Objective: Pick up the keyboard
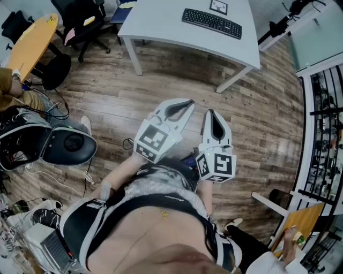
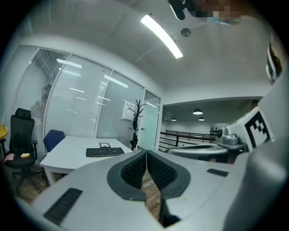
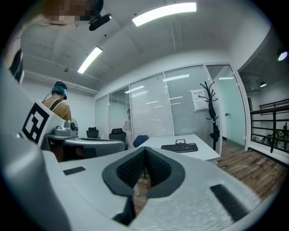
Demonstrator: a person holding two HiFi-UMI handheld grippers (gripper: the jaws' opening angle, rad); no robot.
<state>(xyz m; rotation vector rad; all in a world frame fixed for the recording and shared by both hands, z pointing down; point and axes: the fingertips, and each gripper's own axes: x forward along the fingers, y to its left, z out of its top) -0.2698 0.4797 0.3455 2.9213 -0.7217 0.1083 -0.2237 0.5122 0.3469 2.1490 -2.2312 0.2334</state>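
The left gripper [image 1: 188, 103] and the right gripper [image 1: 210, 112] were both closed and empty. The keyboard [image 1: 211, 23] lay on the table [image 1: 161, 27], well ahead of them, its long axis across their line. The right seemed slightly nearer.

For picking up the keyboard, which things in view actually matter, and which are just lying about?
For the job:
- keyboard
- white table that it lies on
- left gripper, shut and empty
- right gripper, shut and empty

Lying about:
- small framed card beside the keyboard
- black office chair
- orange table
- coat stand
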